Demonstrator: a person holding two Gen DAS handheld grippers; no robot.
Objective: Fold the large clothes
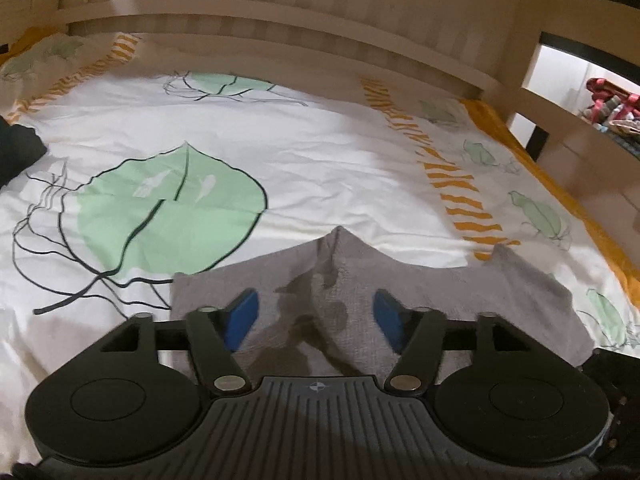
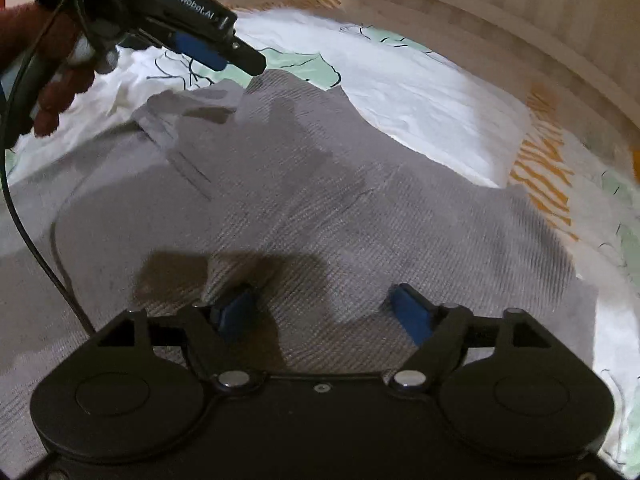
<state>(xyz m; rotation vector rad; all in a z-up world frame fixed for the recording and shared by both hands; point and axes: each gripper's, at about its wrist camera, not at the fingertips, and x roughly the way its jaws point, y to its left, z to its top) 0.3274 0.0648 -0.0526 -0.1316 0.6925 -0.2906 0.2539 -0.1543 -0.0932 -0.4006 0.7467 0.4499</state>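
A grey knitted garment (image 2: 320,184) lies spread on the bed, its far edge rumpled into peaks. In the left wrist view the same grey garment (image 1: 440,300) fills the near part of the bed. My left gripper (image 1: 316,312) hovers over it with blue pads apart and nothing pinched between them. It also shows in the right wrist view as the left gripper (image 2: 224,54), held by a hand (image 2: 60,80) above the garment's far left corner. My right gripper (image 2: 324,312) stands open low over the garment's near part, cloth under it but not clamped.
The bed sheet (image 1: 320,160) is white with green leaf prints and orange striped bands. A pale wooden headboard (image 1: 280,32) runs along the far side. A dark cloth (image 1: 16,152) lies at the left edge. A black cable (image 2: 24,224) hangs at left.
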